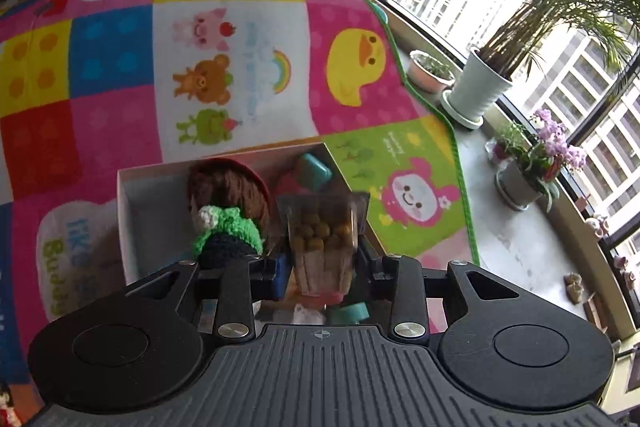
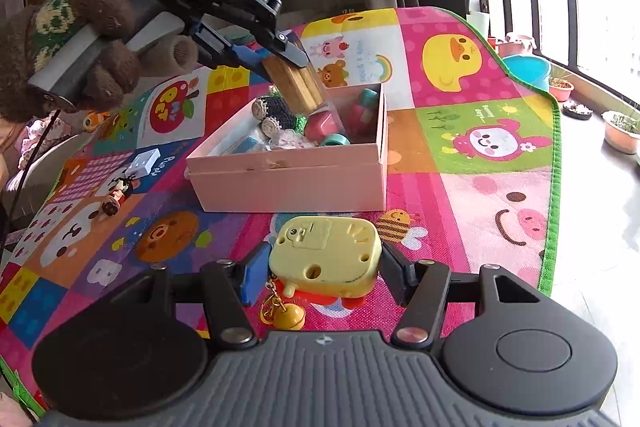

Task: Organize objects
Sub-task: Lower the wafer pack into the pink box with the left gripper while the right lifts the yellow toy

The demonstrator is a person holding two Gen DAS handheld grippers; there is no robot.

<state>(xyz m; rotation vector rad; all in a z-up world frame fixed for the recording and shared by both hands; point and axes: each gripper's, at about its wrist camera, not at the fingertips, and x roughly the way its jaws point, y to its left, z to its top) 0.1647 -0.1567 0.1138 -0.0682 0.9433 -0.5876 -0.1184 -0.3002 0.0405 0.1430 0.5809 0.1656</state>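
The pink box (image 2: 288, 175) is set on a colourful play mat (image 2: 480, 155) and is already filled with a crocheted doll (image 1: 228, 211), teal and pink pieces (image 2: 340, 123) and other small things. A clear packet of sticks (image 1: 322, 247) is clamped in the left gripper (image 1: 322, 259) and held tilted over the box, its lower end among the things inside. A yellow toy (image 2: 326, 255) is gripped between the pads of the right gripper (image 2: 320, 267), in front of the box's near wall. A small doll figure (image 2: 118, 193) is seen lying on the mat, left of the box.
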